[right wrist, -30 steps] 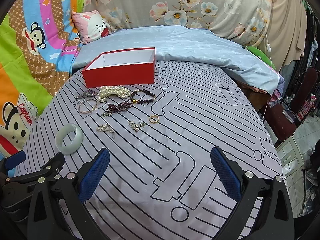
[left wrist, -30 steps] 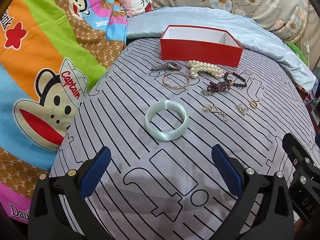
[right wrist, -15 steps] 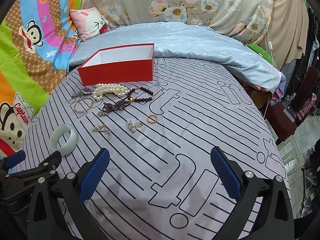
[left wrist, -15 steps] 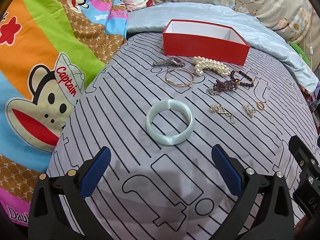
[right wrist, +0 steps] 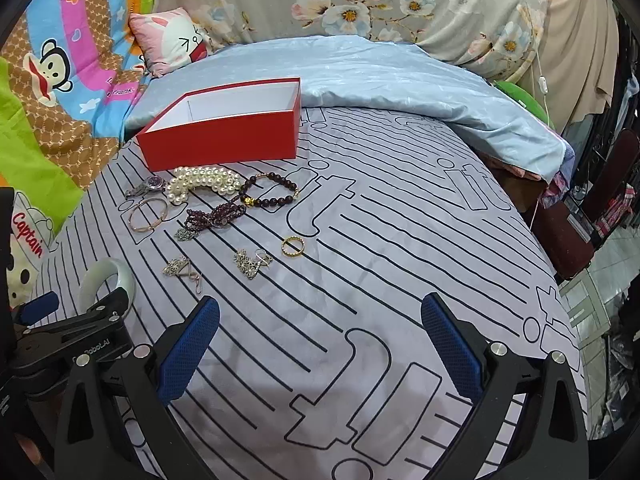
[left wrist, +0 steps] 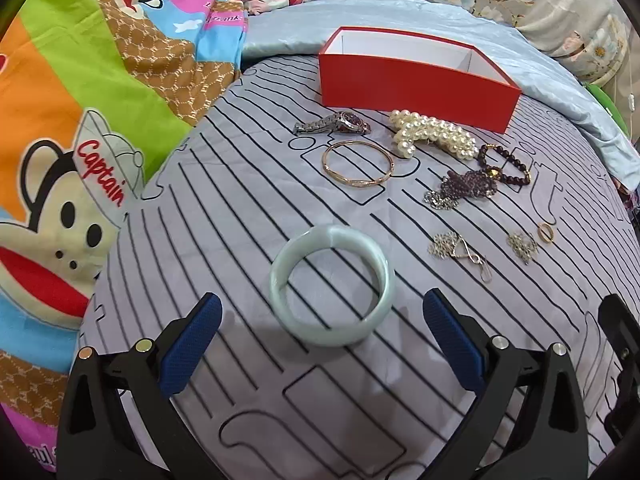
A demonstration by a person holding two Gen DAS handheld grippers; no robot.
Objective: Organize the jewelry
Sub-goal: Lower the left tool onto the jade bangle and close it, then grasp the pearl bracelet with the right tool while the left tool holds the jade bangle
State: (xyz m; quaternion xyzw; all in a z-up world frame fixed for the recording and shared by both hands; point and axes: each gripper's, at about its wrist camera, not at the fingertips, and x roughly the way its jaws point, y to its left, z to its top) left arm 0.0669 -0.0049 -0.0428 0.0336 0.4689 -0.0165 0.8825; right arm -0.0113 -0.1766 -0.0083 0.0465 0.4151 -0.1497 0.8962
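Left gripper [left wrist: 320, 326], fingers spread wide, has the pale green bangle [left wrist: 332, 285] just ahead between them: probably rigid, slick and breakable, best pinched across its band.

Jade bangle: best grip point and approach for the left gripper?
The jade bangle lies flat on the striped sheet, hole up. Probably come from above with the left gripper, one finger inside the hole and one outside, pinching the near wall of the band. Spanning the smooth, rounded outer rim looks likelier to slip.
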